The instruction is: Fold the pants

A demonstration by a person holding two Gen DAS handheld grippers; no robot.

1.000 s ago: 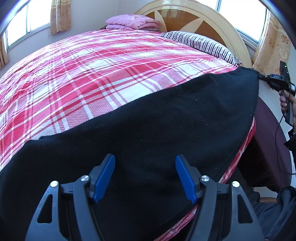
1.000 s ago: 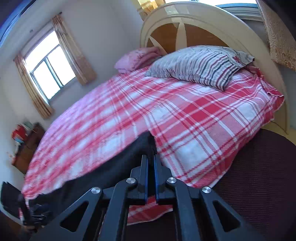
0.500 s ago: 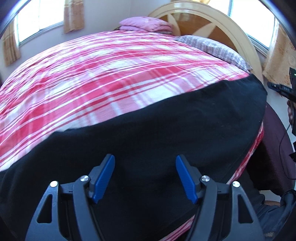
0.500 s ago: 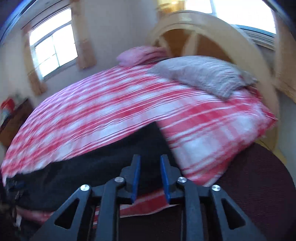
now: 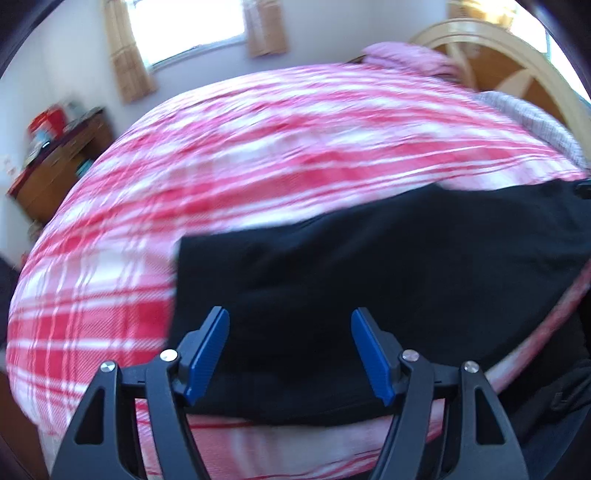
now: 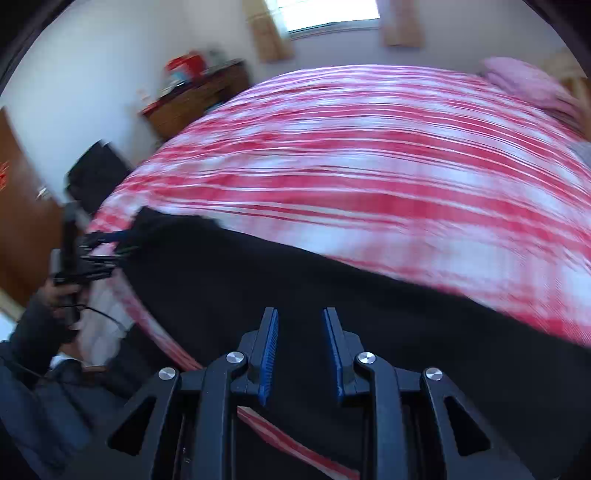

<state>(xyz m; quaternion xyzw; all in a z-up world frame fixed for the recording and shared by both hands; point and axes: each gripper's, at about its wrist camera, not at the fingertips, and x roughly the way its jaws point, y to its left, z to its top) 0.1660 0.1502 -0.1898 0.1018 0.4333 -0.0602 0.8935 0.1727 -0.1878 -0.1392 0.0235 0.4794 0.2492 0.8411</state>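
Two grippers, both empty: our left gripper (image 5: pixel 290 350) gapes wide and our right gripper (image 6: pixel 300 356) is parted narrowly, each above the black pants (image 5: pixel 388 280), which lie along the near edge of the plaid bed (image 5: pixel 258 147). Risk, we reckon: grabbing one layer only would skew the fold.

The left camera sat low behind its own tongs (image 5: pixel 290 350), close above the black pants (image 5: pixel 369 277), and looked across the bed (image 5: pixel 258 147) toward the window (image 5: pixel 188 26). The right camera looked past its tongs (image 6: pixel 300 354) from the other end, also close. Both views were blurry and shared the pants (image 6: pixel 295 280), bed (image 6: pixel 369 147) and window (image 6: pixel 328 11).
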